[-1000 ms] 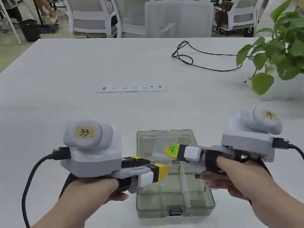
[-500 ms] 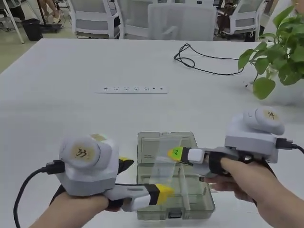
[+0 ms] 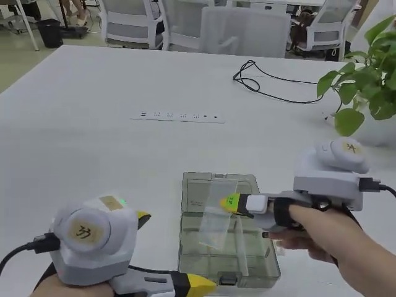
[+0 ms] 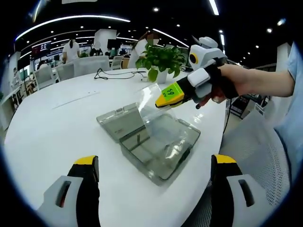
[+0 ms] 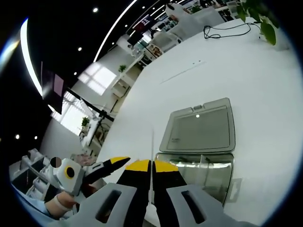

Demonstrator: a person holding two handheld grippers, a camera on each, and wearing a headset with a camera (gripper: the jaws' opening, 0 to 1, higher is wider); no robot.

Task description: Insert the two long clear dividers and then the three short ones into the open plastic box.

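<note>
The clear plastic divider sheet [image 3: 216,218] hangs tilted over the open smoky-grey plastic box [image 3: 260,272], pinched at its top edge by your right gripper [image 3: 230,202]. One upright divider [image 3: 239,238] already stands inside, so this looks like the next insertion: square it up, then lower. Your left gripper [image 3: 174,250], at the sheet a second ago, has pulled back, jaws spread wide.

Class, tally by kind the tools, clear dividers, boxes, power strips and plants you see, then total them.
Tools: 2, left tool and right tool
Dividers: 2, held divider and boxed divider
Box: 1
Power strip: 1
Plant: 1
Total: 7
</note>
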